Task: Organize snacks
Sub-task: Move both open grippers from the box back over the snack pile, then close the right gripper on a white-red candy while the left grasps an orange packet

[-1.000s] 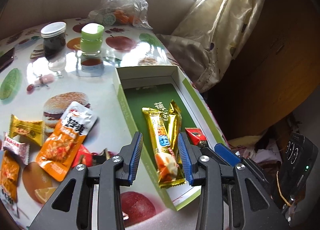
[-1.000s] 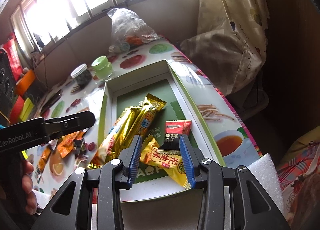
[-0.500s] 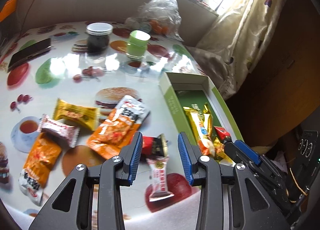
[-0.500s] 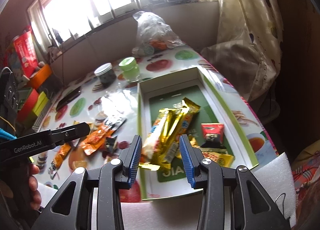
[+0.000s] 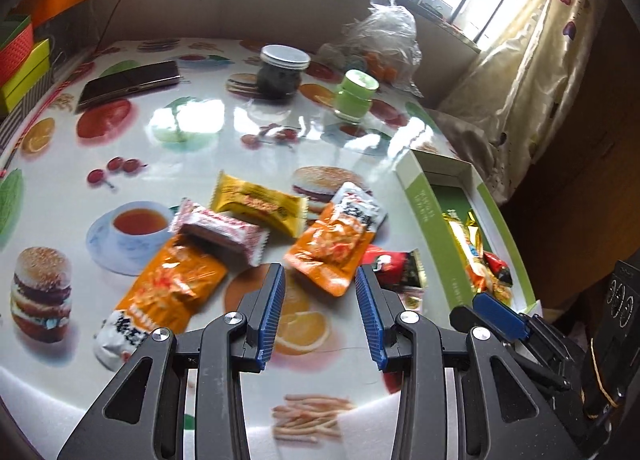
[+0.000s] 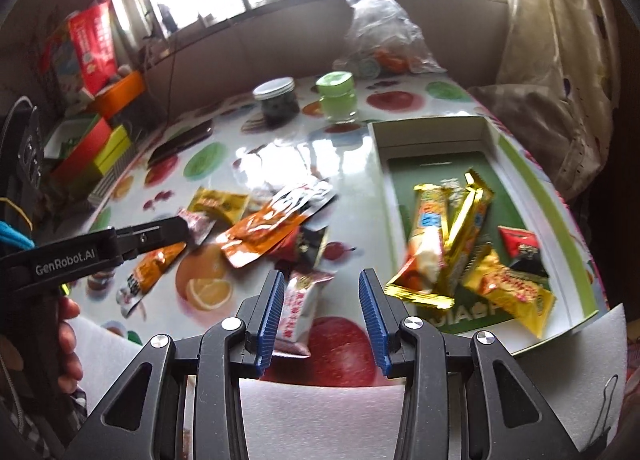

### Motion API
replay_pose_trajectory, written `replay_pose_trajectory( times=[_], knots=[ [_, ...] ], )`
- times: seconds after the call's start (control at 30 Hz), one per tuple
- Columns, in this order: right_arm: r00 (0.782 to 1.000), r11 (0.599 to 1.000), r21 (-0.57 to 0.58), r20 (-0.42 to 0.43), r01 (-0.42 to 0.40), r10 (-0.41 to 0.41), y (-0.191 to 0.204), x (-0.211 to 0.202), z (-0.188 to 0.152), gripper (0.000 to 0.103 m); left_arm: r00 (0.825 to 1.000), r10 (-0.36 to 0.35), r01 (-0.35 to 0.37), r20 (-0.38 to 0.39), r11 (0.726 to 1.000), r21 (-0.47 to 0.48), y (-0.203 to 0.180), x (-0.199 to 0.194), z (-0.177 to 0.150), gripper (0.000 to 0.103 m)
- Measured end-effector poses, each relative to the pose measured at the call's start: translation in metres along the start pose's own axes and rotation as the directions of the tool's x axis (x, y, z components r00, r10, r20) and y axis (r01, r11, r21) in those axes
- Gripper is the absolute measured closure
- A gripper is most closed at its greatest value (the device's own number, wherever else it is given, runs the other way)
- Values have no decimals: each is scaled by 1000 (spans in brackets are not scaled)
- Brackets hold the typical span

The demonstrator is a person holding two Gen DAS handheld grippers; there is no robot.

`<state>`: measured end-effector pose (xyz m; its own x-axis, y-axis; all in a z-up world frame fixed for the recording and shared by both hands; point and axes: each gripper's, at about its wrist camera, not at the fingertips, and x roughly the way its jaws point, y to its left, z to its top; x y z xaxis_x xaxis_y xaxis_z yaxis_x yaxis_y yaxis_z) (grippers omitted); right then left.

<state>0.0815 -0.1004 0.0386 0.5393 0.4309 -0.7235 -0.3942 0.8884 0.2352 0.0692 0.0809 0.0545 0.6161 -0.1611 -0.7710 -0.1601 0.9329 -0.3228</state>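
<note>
Both grippers have swung away from the box (image 6: pixel 592 272) and now look at the loose snacks on the surface (image 5: pixel 192 132). A second ago the left gripper (image 5: pixel 320 316) pointed down into the box, right over the gold bars. Now the box sits off at its 3 o'clock, and an orange pack (image 5: pixel 334 248) lies just ahead at 12 o'clock. Its jaws are wide apart and hold nothing.

The right gripper (image 6: pixel 322 318) has turned too. The box has slid to its 2 o'clock. A pink and white candy (image 6: pixel 298 312) now lies at 11 o'clock, right beside the left jaw. These jaws are apart too, and empty.

In the box lie gold bars (image 6: pixel 448 236), a yellow pack (image 6: pixel 516 292) and a red and black pack (image 6: pixel 522 246). So some snacks are put away already. More wait outside: a yellow candy (image 5: pixel 260 206), a pink striped candy (image 5: pixel 220 230), a second orange pack (image 5: pixel 168 292) and a red snack (image 5: pixel 394 264) near the box wall.

I think each gripper is now going for a new snack to carry to the box. The job looks about half done.
</note>
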Motion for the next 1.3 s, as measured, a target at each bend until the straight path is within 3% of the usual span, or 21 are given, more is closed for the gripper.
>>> replay_pose_trajectory(
  times=[0.43, 0.5, 0.53, 0.97, 1.2, 1.3],
  knots=[
    [994, 995, -95, -101, 27, -37, 31, 32, -9, 61, 997, 76, -77, -24, 996, -52, 55, -1, -17, 64],
    [991, 991, -119, -116, 56, -70, 35, 36, -11, 61, 996, 80, -82, -39, 996, -46, 61, 0, -20, 48],
    [989, 989, -131, -121, 69, -85, 37, 39, -12, 61, 995, 86, -88, -43, 995, -44, 64, 1, -21, 46],
    [980, 985, -149, -161, 92, -116, 41, 55, -15, 61, 988, 145, -145, -57, 989, -2, 86, 6, -23, 46],
    [982, 983, -153, -143, 100, -122, 41, 53, -16, 80, 983, 174, -167, -65, 980, 107, 79, 14, -21, 45],
    [984, 985, -147, -139, 87, -108, 41, 52, -18, 83, 980, 190, -179, -64, 974, 142, 78, 17, -22, 44]
  ],
)
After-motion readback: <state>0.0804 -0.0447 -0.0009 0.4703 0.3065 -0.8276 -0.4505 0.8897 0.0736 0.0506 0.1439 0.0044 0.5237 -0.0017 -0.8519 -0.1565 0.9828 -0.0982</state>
